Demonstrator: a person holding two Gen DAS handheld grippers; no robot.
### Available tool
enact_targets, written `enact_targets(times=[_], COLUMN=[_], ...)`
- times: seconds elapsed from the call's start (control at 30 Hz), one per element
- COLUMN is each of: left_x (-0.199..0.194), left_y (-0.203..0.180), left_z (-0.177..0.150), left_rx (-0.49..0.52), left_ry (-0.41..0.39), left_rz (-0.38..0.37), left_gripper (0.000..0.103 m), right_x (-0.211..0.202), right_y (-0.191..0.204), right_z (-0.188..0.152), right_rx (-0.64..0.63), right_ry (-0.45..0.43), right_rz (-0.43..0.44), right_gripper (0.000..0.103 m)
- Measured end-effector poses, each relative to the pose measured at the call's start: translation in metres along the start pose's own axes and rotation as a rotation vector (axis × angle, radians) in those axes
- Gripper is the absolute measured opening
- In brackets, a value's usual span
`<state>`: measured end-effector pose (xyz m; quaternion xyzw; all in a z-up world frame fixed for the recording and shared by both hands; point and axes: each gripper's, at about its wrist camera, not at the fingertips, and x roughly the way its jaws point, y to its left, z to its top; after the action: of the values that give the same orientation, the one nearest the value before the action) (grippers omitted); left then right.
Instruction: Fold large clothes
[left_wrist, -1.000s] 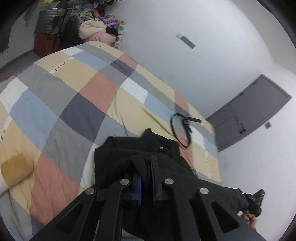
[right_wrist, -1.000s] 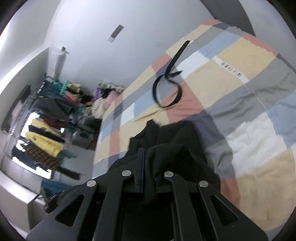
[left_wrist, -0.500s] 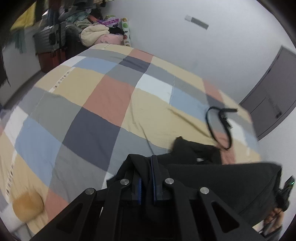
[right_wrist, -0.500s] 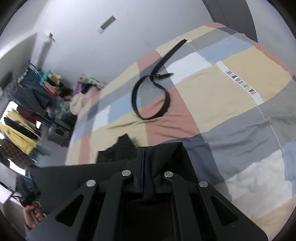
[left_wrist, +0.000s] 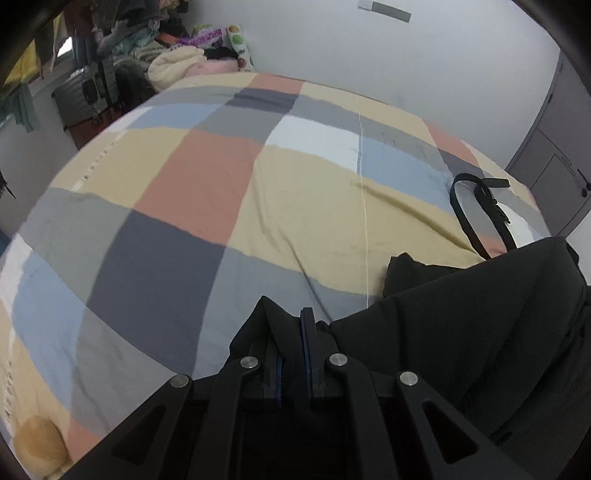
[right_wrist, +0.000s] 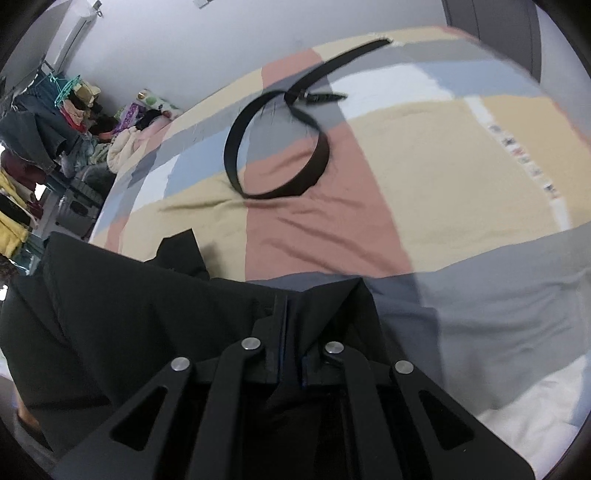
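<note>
Left gripper (left_wrist: 291, 343): jaws nearly closed, pinching a corner of the black garment (left_wrist: 480, 325); dark cloth rises between the blue-edged pads.
Right gripper (right_wrist: 293, 325): jaws pressed together on the opposite corner of the same garment (right_wrist: 122, 302), cloth bunched up between the pads.
Garment position: it hangs between the two grippers as a stretched edge, directly at and below both sets of fingers; a lower fold of it already lies on the bed ahead.
Key relation: the held edge runs side to side from one gripper to the other, so its long axis lies across the direction both grippers point. The open bed lies ahead and below. Both hands are equally close to the cloth, each owning one end.
Likely step: laying the held edge forward and down onto the bed to make a fold, in my judgement. Both ends need to come down together or the edge will skew.
Belt (right_wrist: 277, 144): a black belt lies looped on the bed just beyond the garment, apart from it but near enough to be covered.
Surface: a bed with a checked quilt (left_wrist: 207, 184) in peach, grey, blue and tan blocks, lightly creased.
Room: pale walls, a grey door (left_wrist: 554, 155) to one side, piled clothes and a suitcase (left_wrist: 85, 92) past the far end.
</note>
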<state>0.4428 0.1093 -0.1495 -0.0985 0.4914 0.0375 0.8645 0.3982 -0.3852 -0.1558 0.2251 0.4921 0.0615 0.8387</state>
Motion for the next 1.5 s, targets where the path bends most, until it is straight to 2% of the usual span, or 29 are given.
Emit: enact_targets(times=[0.2, 0.37, 0.47, 0.5, 0.53, 0.57, 0.6, 0.63, 0.73, 0.8, 0.9, 1.03, 1.1, 1.23, 1.3, 1.37, 1.5], left_x=[-0.006, -0.034, -0.064, -0.074, -0.082, -0.093, -0.107, -0.116, -0.153, -0.175, -0.198, -0.199, -0.189, -0.159, -0.138, -0.120, -0.103], left_y=[0.004, 0.022, 0.039, 0.046, 0.051, 0.058, 0.066, 0.069, 0.078, 0.075, 0.048, 0.000, -0.027, -0.078, -0.099, -0.109, -0.109], left_z=[-0.004, -0.015, -0.024, -0.027, -0.030, -0.034, -0.038, -0.041, -0.052, -0.060, -0.074, -0.086, -0.090, -0.094, -0.094, -0.092, -0.094], left_rx=[-0.007, -0.057, -0.091, -0.107, -0.118, -0.131, -0.134, -0.132, -0.090, -0.043, 0.061, 0.174, 0.217, 0.303, 0.334, 0.319, 0.300], left_ry=[0.015, 0.041, 0.056, 0.061, 0.066, 0.071, 0.064, 0.051, -0.013, -0.063, -0.145, -0.210, -0.231, -0.255, -0.248, -0.223, -0.245], left_rz=[-0.031, -0.144, -0.227, -0.257, -0.282, -0.314, -0.332, -0.337, -0.324, -0.287, -0.264, -0.247, -0.242, -0.193, -0.152, -0.129, -0.103], left_gripper=[0.009, 0.010, 0.014, 0.017, 0.025, 0.033, 0.051, 0.061, 0.062, 0.062, 0.063, 0.064, 0.064, 0.064, 0.064, 0.064, 0.064], right_x=[-0.003, -0.026, -0.049, -0.059, -0.067, -0.078, -0.090, -0.104, -0.136, -0.155, -0.173, -0.178, -0.168, -0.119, -0.092, -0.064, -0.040], right_y=[-0.001, -0.009, -0.013, -0.013, -0.013, -0.013, -0.012, -0.012, -0.011, -0.005, 0.017, 0.066, 0.097, 0.148, 0.162, 0.169, 0.163], right_z=[-0.003, -0.009, -0.016, -0.019, -0.022, -0.025, -0.028, -0.031, -0.038, -0.043, -0.048, -0.060, -0.072, -0.093, -0.099, -0.102, -0.106], right_rx=[0.028, 0.105, 0.119, 0.119, 0.117, 0.112, 0.102, 0.086, 0.052, 0.022, -0.041, -0.131, -0.171, -0.262, -0.281, -0.303, -0.289], right_ry=[0.008, 0.051, 0.075, 0.083, 0.088, 0.093, 0.094, 0.083, 0.047, 0.016, -0.050, -0.150, -0.192, -0.211, -0.210, -0.205, -0.282], right_rz=[0.017, 0.071, 0.091, 0.087, 0.083, 0.081, 0.076, 0.065, 0.040, 0.021, -0.006, 0.011, 0.033, 0.029, 0.012, -0.021, -0.068], right_gripper=[0.004, 0.009, 0.015, 0.022, 0.028, 0.043, 0.057, 0.058, 0.058, 0.058, 0.058, 0.060, 0.066, 0.067, 0.069, 0.070, 0.079])
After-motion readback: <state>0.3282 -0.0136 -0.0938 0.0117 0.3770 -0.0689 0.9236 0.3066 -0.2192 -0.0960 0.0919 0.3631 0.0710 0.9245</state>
